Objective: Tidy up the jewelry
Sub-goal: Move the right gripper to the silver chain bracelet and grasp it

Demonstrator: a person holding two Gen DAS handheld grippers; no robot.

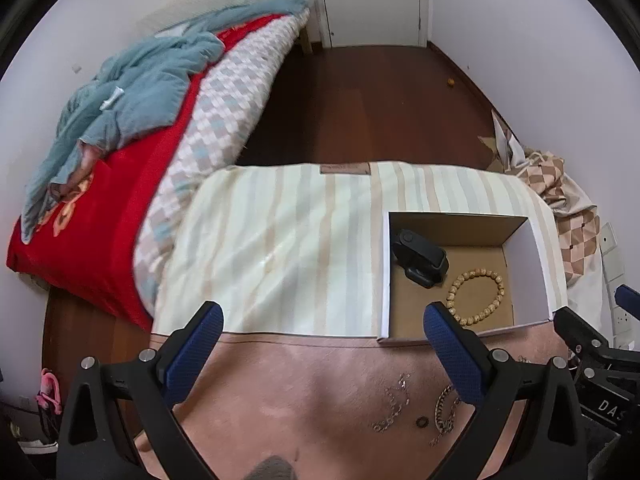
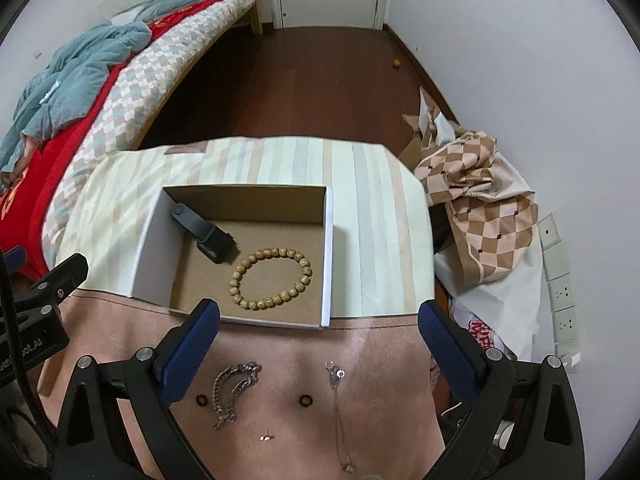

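An open cardboard box (image 2: 152, 236) (image 1: 385, 272) on the striped cloth holds a tan bead bracelet (image 2: 271, 276) (image 1: 476, 296) and a black watch (image 2: 208, 236) (image 1: 420, 258). On the pink mat (image 2: 380, 380) in front lie a silver chain bracelet (image 2: 234, 386) (image 1: 444, 410), a thin necklace (image 2: 338, 396) (image 1: 394, 404), two dark rings (image 2: 305, 400) (image 2: 201, 401) and a small gold earring (image 2: 266, 437). My right gripper (image 2: 320, 344) is open and empty above the mat. My left gripper (image 1: 324, 344) is open and empty, left of the box.
A bed (image 1: 224, 92) with red and blue covers stands to the left. A checked cloth pile (image 2: 484, 200) and wall sockets (image 2: 560, 280) lie to the right. Dark wood floor (image 2: 304, 80) lies beyond the table.
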